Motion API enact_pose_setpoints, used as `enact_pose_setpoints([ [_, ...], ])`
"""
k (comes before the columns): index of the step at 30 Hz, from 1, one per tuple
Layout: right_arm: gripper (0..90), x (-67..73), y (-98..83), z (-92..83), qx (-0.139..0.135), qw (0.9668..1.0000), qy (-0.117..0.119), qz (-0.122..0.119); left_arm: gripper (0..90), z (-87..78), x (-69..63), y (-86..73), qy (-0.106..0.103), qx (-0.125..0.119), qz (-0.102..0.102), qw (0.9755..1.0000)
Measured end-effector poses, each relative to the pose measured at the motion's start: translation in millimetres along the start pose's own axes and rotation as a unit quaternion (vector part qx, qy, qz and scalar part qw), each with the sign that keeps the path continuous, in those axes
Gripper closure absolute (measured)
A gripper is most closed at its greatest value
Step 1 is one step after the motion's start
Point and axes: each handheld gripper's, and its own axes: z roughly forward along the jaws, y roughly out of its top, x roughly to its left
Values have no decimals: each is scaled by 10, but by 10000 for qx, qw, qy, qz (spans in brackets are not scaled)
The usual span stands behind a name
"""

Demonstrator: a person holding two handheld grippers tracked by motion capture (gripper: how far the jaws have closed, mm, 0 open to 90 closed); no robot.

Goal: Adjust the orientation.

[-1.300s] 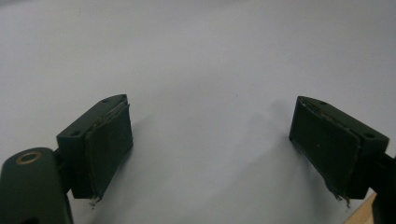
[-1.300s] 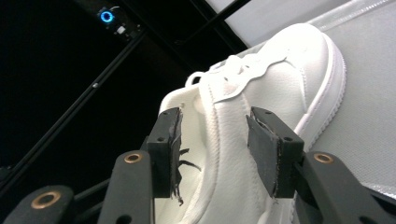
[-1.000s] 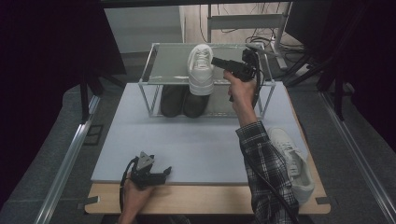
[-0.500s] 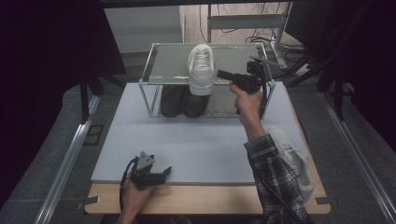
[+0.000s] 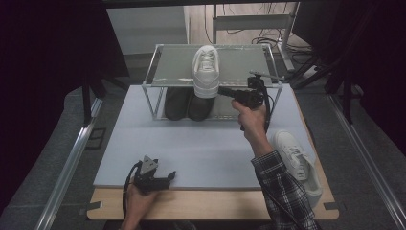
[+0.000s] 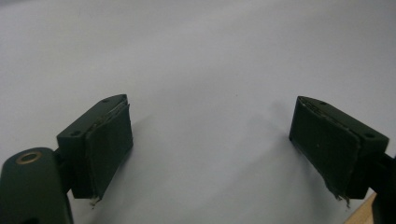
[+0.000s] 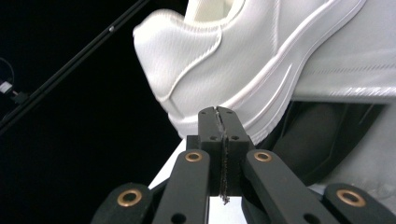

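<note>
Right gripper (image 5: 225, 91), jaws just pressed together on nothing, points at one white shoe (image 5: 206, 71) atop the rack (image 5: 249, 60); a second white shoe (image 5: 297, 160) lies on the table, two dark shoes (image 5: 187, 102) below.

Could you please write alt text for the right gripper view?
The right tongs, shut with nothing between them, point at the heel of a white sneaker that sits on a rack shelf. A dark shoe shows under the shelf, and the background at left is black.
</note>
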Motion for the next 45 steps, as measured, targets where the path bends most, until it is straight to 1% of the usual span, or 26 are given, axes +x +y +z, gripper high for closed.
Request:
enact_pose_setpoints([
  [5, 899, 15, -81, 72, 136, 9999, 58, 9, 127, 1, 0, 0, -1, -2, -1, 10000],
  [8, 899, 15, -104, 115, 171, 9998, 71, -3, 127, 0, 0, 0, -1, -1, 0, 10000],
  [11, 899, 14, -109, 128, 150, 9998, 91, 31, 127, 1, 1, 0, -2, -2, -3, 10000],
  [14, 899, 18, -105, 125, 163, 9998, 67, 16, 127, 1, 0, 0, -1, -2, -3, 10000],
  [17, 899, 36, -114, 135, 149, 9998, 135, 28, 127, 1, 0, 0, 0, -3, -3, 10000],
  [19, 899, 52, -116, 148, 140, 9998, 103, -34, 128, 1, 0, 0, -1, -2, -3, 10000],
  [21, 900, 55, -107, 152, 144, 9998, 105, -3, 127, 1, 0, 0, -1, -3, -3, 10000],
  [24, 900, 66, -103, 172, 145, 9999, 66, -32, 127, 1, 0, 0, 0, -2, -2, 10000],
  [26, 900, 70, -98, 202, 145, 9999, 29, -73, 127, 1, 0, 0, 0, -2, -2, 10000],
  [28, 900, 74, -87, 237, 158, 9999, 14, -41, 128, 0, 0, 0, 0, -1, 1, 10000],
  [30, 900, 67, -76, 283, 130, 9999, -32, -79, 128, 0, 0, 0, -1, -2, -1, 10000],
  [31, 900, 67, -68, 301, 155, 9999, -35, -30, 128, 1, 0, 0, 0, -3, -2, 10000],
  [37, 900, 46, -23, 425, 119, 9998, -153, -74, 127, 0, 0, 0, -1, -2, -2, 10000],
  [45, 900, -5, 53, 547, 95, 9996, -278, 3, 128, 0, 1, 0, -2, -1, -1, 10000],
])
